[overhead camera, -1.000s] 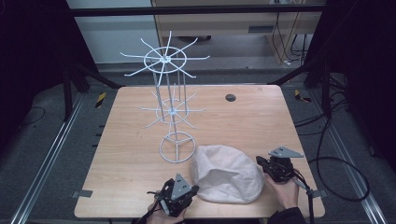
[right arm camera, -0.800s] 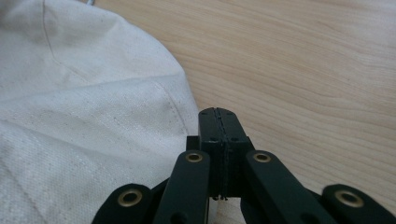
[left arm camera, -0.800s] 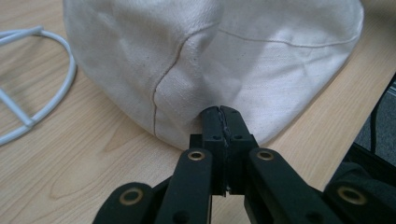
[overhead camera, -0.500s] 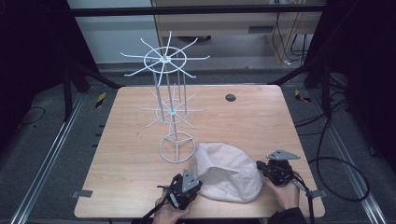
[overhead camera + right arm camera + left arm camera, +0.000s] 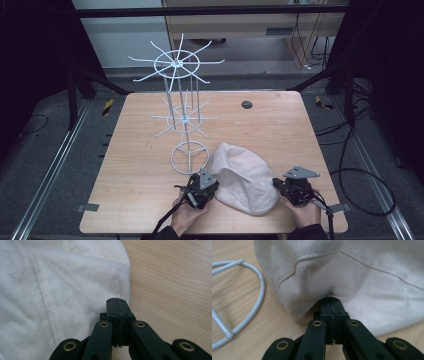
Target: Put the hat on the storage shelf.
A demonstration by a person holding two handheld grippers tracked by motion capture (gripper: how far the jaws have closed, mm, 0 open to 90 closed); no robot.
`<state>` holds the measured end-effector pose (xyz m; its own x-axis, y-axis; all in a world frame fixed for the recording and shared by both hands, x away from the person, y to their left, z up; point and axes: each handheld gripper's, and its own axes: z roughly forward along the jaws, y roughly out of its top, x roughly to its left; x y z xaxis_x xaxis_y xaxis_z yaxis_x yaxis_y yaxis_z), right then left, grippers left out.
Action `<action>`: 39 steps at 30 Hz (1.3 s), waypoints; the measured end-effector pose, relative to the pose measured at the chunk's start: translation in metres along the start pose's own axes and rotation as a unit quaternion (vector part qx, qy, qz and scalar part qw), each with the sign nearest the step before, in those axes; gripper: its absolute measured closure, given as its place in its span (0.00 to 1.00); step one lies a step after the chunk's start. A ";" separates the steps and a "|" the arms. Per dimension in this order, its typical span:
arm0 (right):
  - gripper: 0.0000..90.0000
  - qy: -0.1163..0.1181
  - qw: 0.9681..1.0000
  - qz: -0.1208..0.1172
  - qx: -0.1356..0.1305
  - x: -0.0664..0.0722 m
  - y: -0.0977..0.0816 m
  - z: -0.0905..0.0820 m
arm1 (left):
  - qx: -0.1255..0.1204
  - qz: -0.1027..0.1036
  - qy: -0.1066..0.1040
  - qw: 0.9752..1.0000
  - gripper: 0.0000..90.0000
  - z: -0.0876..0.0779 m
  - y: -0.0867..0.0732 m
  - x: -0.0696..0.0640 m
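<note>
1. A cream canvas hat [image 5: 243, 177] lies crown-up on the wooden table [image 5: 280, 125], just in front of the round foot of a white wire display rack [image 5: 181, 117].
2. The left gripper [image 5: 204, 186], held in a hand [image 5: 187, 216] at the hat's left edge, has its jaws pressed together; in the left gripper view [image 5: 330, 300] the tips push into the cloth and dent it, and whether any fabric is pinched between them is not discernible.
3. The right gripper [image 5: 291, 189] sits at the hat's right edge; in the right gripper view [image 5: 117, 301] its jaws meet with no gap, tips at the hat's stitched hem, and a pinched fold cannot be made out.
4. The hat's inside is hidden against the table.
5. The rack's foot ring [image 5: 242, 307] is cut off at the frame edge in the left gripper view.
6. A small dark disc [image 5: 246, 104] lies on the table, far behind the hat.
</note>
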<state>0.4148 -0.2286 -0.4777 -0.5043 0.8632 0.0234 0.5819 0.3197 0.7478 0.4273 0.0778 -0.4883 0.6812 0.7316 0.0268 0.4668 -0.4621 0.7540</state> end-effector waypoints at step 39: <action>0.81 -0.032 0.998 0.031 -0.036 0.003 0.014 -0.041 | -0.071 -0.020 0.035 0.997 0.69 -0.108 -0.014 0.060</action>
<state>0.3954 -0.2380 -0.4403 -0.4266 0.9040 0.0303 0.5613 0.2383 0.7925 0.4011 0.1820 -0.4262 0.6208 0.7830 0.0375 0.4042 -0.3607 0.8406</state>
